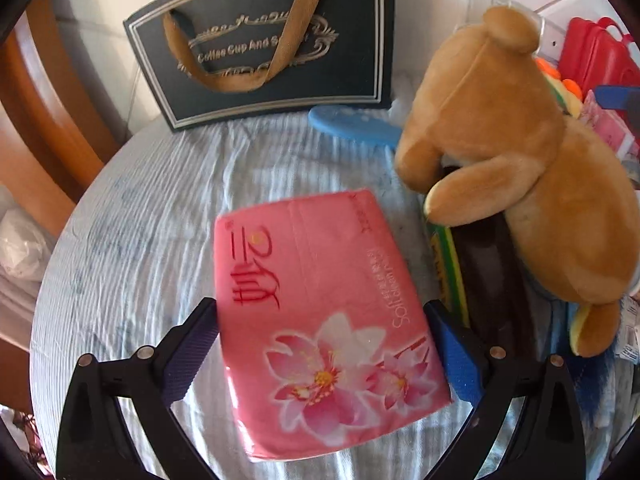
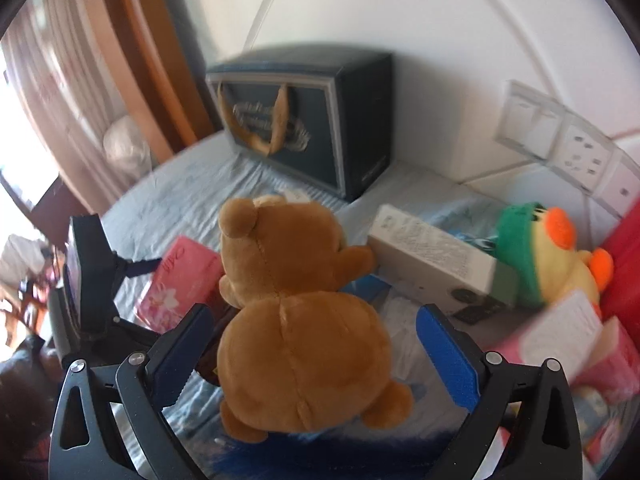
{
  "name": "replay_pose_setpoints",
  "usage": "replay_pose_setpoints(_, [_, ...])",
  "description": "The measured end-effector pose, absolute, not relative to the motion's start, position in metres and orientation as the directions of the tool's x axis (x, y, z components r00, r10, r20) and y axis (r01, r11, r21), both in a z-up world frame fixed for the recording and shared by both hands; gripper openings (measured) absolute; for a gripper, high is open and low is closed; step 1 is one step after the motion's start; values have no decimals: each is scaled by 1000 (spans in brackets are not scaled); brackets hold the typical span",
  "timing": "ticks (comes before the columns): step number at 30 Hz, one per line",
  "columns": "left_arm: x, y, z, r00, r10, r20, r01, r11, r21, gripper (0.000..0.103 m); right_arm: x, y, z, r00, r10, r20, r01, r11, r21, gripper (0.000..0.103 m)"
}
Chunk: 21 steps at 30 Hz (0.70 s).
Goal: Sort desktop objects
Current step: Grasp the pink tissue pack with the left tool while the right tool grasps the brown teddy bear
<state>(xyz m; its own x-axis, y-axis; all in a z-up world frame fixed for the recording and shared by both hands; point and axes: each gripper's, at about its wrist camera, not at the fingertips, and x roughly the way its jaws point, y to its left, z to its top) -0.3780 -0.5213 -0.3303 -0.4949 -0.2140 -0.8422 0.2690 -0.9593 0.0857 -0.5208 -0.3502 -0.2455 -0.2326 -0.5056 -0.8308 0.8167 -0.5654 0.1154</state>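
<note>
the left tongs [image 1: 320, 344] are spread around the tissue pack [image 1: 320, 312], the right tongs [image 2: 316, 344] are spread around the bear [image 2: 296, 320], nothing is gripped, and sorting is judged barely begun.

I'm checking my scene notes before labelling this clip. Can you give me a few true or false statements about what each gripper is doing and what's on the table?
1. The pink tissue pack lies between the left gripper's open fingers. True.
2. The right gripper is clamped on the yellow duck. False: it is open around the brown teddy bear.
3. The dark gift bag lies flat. False: it stands upright.
4. The bear's back faces the right wrist camera. True.
</note>
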Motion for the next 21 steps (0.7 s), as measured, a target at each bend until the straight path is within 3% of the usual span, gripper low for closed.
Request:
replay_pose_setpoints(6, [-373,-519,-328,-502,-198,-842,265,-962,69,98,-529,-399,-291,-198,-353,-915,840,-542,27,103])
replay_pose_setpoints(8, [-374,-521,-327,-502,-195,-843,268,-961,64,97,-530,-401,-299,-181,-360,-915,834,-550,51,101])
replay_pose_setpoints(12, [-372,-519,-325,-498,-213,-840,273,-959,81,95,-524,-390,-294,-218,-377,-900,808,-587,50,84])
replay_pose_setpoints(21, [-341,-493,-298,-575,-252,-778,256,-959,121,93,-490,-330,-266,-301,-457,-837,749,-656,90,81])
